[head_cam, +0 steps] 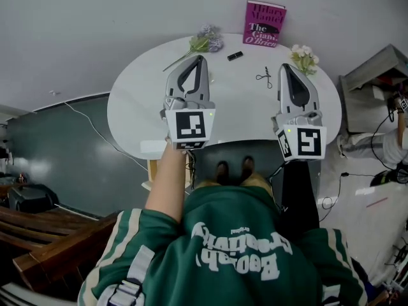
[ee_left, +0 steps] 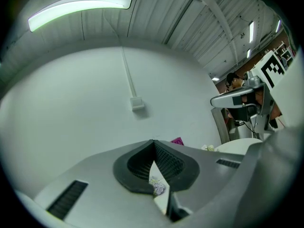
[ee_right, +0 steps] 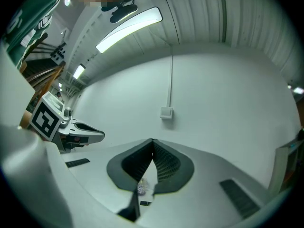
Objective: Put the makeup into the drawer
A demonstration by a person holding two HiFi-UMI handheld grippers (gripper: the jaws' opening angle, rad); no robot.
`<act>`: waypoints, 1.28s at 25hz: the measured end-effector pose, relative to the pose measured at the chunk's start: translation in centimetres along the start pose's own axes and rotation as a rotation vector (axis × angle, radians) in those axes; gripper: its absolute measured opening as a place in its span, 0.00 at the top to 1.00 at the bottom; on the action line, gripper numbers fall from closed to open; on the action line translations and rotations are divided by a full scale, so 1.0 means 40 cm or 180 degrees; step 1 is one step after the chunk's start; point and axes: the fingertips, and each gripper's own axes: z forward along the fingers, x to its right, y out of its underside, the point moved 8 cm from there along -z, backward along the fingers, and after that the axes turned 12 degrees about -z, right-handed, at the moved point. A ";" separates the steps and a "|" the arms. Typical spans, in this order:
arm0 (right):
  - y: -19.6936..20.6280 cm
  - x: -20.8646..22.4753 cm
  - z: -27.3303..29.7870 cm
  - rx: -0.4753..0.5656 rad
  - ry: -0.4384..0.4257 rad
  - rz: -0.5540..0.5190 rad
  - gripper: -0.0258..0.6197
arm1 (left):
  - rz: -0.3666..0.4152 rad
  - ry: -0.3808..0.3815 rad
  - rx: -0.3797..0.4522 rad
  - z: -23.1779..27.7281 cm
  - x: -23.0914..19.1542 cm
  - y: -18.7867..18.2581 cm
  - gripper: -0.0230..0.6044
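On the white oval table [head_cam: 242, 113], a small black makeup item [head_cam: 234, 56] lies beyond and between the left tongs [head_cam: 202, 58] and right tongs [head_cam: 284, 66], both closed, empty.

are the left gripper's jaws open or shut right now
Shut, holding nothing. In the left gripper view the left gripper has its jaws meeting at the tips, with no object between them.

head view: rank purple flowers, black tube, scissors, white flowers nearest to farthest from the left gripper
1. Purple flowers, just ahead of the left gripper.
2. Black tube, a little to its right.
3. Scissors, further right, mid-table.
4. White flowers, far right.
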 end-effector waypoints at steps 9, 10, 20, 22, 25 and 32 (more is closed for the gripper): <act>0.062 0.035 0.035 -0.0145 -0.0064 0.0026 0.95 | -0.0460 -0.0174 -0.0974 0.114 -0.032 0.287 0.62; 0.070 0.041 0.036 -0.0168 -0.0062 0.0020 0.95 | -0.0560 -0.0153 -0.1140 0.126 -0.036 0.342 0.57; 0.154 0.094 0.019 -0.0484 -0.0013 -0.0006 0.95 | -0.0903 -0.0211 -0.2336 0.197 -0.071 0.718 0.55; 0.165 0.102 0.015 -0.0530 0.0000 -0.0020 0.95 | -0.0905 -0.0226 -0.2502 0.208 -0.069 0.759 0.55; 0.174 0.116 0.011 -0.0572 0.0028 -0.0029 0.95 | -0.0750 -0.0342 -0.2600 0.216 -0.077 0.781 0.87; 0.179 0.131 0.007 -0.0554 0.0093 0.0009 0.95 | -0.0459 -0.0203 -0.2139 0.218 -0.056 0.671 0.93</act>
